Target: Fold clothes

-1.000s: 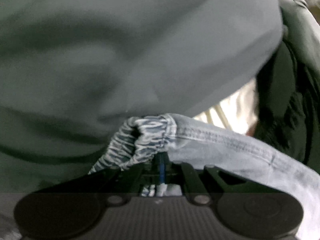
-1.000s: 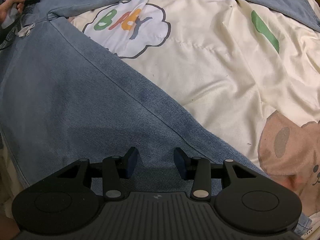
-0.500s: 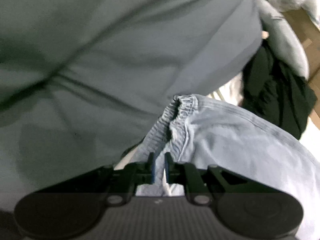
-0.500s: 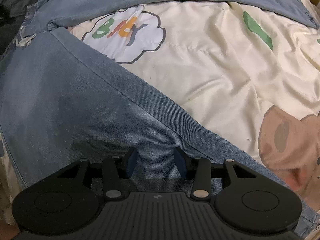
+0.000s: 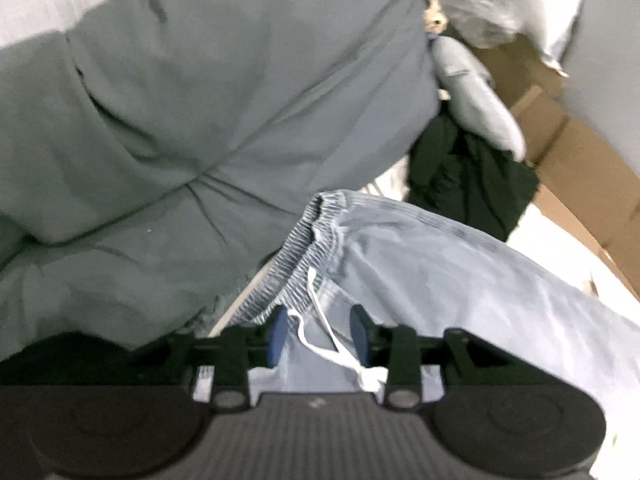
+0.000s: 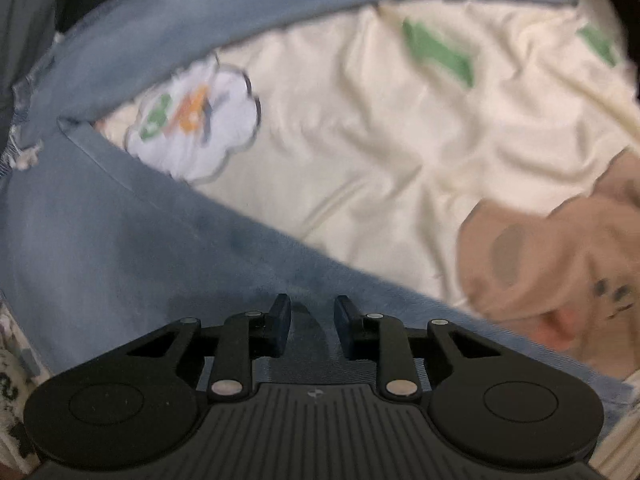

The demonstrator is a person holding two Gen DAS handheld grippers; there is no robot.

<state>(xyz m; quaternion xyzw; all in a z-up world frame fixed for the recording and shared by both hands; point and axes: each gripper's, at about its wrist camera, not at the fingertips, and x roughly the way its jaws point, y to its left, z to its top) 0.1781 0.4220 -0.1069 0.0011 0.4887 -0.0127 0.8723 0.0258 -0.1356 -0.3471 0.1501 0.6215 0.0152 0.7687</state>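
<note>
Light blue jeans lie spread on a cream printed bed sheet [image 6: 360,128]. In the left wrist view their gathered waistband [image 5: 316,232] and white drawstring [image 5: 320,320] sit just ahead of my left gripper [image 5: 318,332]. That gripper is open, with the drawstring and denim lying loose between its fingers. In the right wrist view my right gripper [image 6: 310,320] is low over one jeans leg [image 6: 120,260]. It is open with a narrow gap, and a small ridge of denim rises between its fingers. The other leg [image 6: 280,4] runs along the far side.
A big grey quilt [image 5: 200,120] fills the left of the left wrist view, close to the waistband. Behind the jeans lie a black garment [image 5: 468,176], a pale grey garment [image 5: 476,92] and cardboard boxes [image 5: 572,156]. A bear print [image 6: 552,256] marks the sheet at right.
My left gripper has opened and let go of the waistband, which now lies lower. My right gripper's fingers have drawn closer together over the jeans leg.
</note>
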